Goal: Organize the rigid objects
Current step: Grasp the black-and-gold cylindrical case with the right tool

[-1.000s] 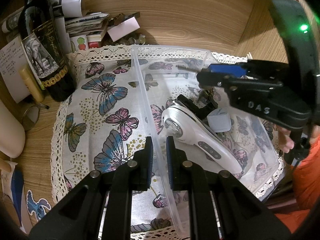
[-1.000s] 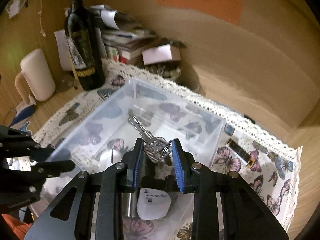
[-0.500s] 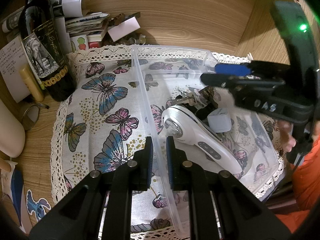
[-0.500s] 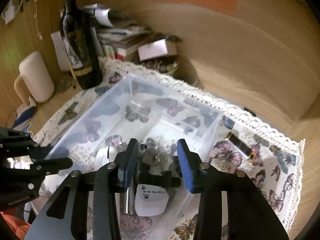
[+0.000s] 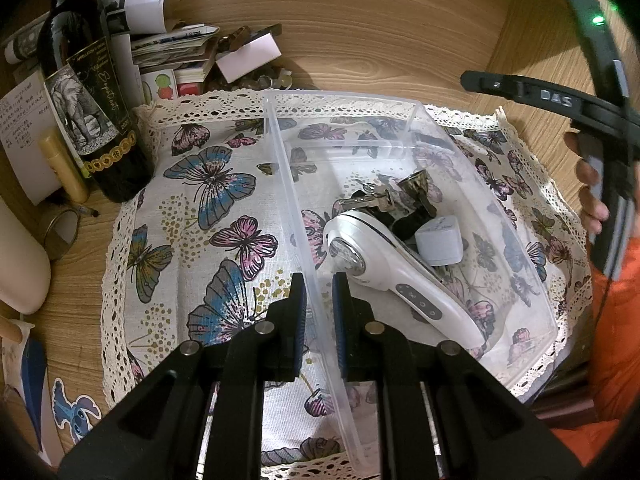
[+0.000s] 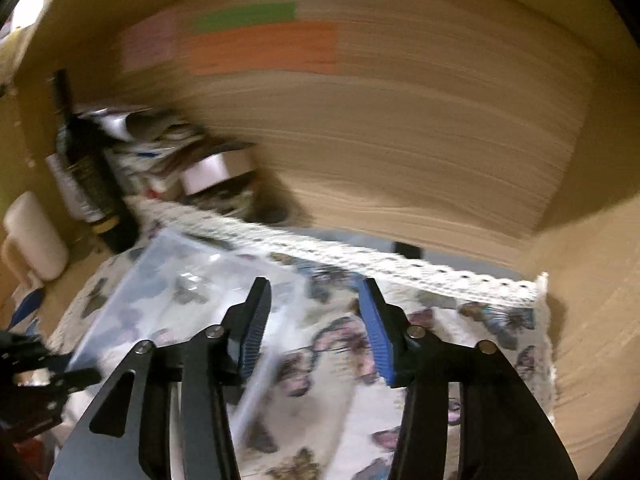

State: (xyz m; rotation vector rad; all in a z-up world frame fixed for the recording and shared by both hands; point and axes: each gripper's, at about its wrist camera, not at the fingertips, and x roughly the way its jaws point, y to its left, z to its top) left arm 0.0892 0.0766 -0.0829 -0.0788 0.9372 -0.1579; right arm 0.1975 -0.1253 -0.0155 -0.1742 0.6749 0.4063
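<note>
A clear plastic bin (image 5: 500, 216) sits on a butterfly-print cloth (image 5: 208, 216). Inside lie a white handheld device (image 5: 384, 264), a bunch of keys (image 5: 368, 200), a white plug adapter (image 5: 440, 240) and dark small items. My left gripper (image 5: 319, 292) is shut on the bin's left wall near its front. My right gripper (image 6: 314, 320) is open and empty, above the cloth to the right of the bin (image 6: 172, 280); this view is motion-blurred. The right gripper's body (image 5: 560, 100) shows at the far right of the left wrist view.
A dark wine bottle (image 5: 88, 92) stands at the back left beside stacked papers and booklets (image 5: 172, 48). A cream mug (image 5: 20, 264) is at the left edge. Wooden walls (image 5: 380, 32) enclose the back and right. A small dark object (image 6: 406, 249) lies by the lace edge.
My right gripper opened and dropped the keys into the bin, then swung up and to the right, away from the bin. My left gripper kept its hold on the bin wall.
</note>
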